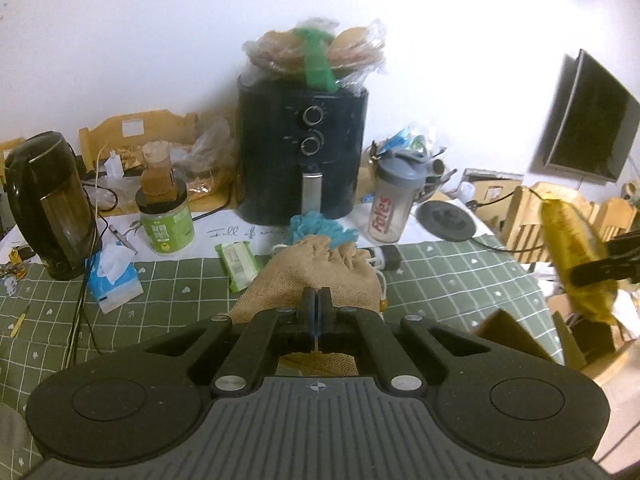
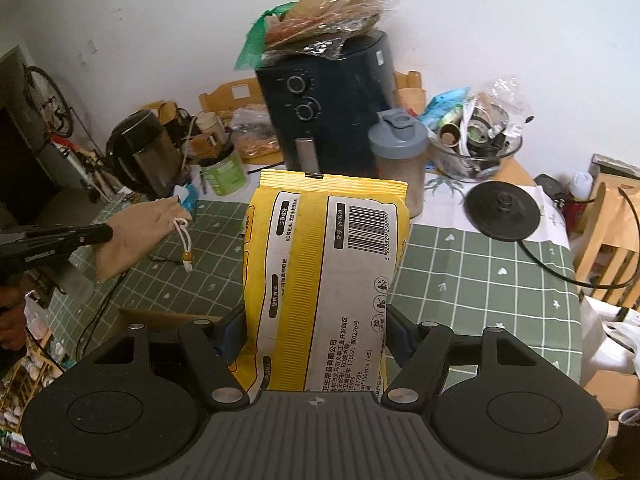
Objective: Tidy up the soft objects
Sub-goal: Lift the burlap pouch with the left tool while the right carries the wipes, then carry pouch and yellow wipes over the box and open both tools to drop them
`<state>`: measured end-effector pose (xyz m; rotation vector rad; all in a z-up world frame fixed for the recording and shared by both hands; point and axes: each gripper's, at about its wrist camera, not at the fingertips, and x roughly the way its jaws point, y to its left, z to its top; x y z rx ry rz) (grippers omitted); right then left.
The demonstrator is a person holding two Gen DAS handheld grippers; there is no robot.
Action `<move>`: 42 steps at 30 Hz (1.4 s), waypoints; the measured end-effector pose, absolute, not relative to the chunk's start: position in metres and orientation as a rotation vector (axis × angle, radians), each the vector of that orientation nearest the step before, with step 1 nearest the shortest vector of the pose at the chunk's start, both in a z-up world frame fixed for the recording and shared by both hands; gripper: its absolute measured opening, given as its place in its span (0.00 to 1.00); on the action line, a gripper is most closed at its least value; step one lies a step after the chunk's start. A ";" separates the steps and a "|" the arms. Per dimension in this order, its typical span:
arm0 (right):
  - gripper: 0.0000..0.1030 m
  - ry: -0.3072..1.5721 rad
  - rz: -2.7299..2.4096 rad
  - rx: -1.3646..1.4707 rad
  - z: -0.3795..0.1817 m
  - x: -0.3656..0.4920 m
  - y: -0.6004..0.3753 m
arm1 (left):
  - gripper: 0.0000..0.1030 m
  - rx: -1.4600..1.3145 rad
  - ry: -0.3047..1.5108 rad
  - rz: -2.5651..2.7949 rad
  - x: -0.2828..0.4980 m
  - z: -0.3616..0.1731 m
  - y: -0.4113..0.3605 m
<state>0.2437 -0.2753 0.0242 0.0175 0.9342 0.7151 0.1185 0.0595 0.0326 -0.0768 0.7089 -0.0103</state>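
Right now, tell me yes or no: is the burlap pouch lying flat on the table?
No: the right wrist view shows the burlap pouch lifted off the green checked tablecloth, pinched in the left gripper.

Both wrist cams sit low over the table, facing the wall; each catches the air fryer [image 1: 301, 156] [image 2: 326, 116].

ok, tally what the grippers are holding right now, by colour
Tan: 1, burlap pouch, clamped in left gripper.
Yellow: 1, wipes pack, gripped by right gripper.
Total: 2 held.
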 end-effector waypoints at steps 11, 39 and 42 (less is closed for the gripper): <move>0.70 0.934 0.770 0.010 0.024 0.236 -0.272 | 0.01 -0.125 0.701 -0.022 0.082 0.042 0.027; 0.70 0.978 0.811 -0.004 0.016 0.217 -0.287 | 0.59 -0.123 0.757 -0.074 0.062 0.021 -0.043; 0.70 0.988 0.824 -0.003 0.014 0.214 -0.285 | 0.59 -0.137 0.771 -0.026 0.057 0.020 -0.038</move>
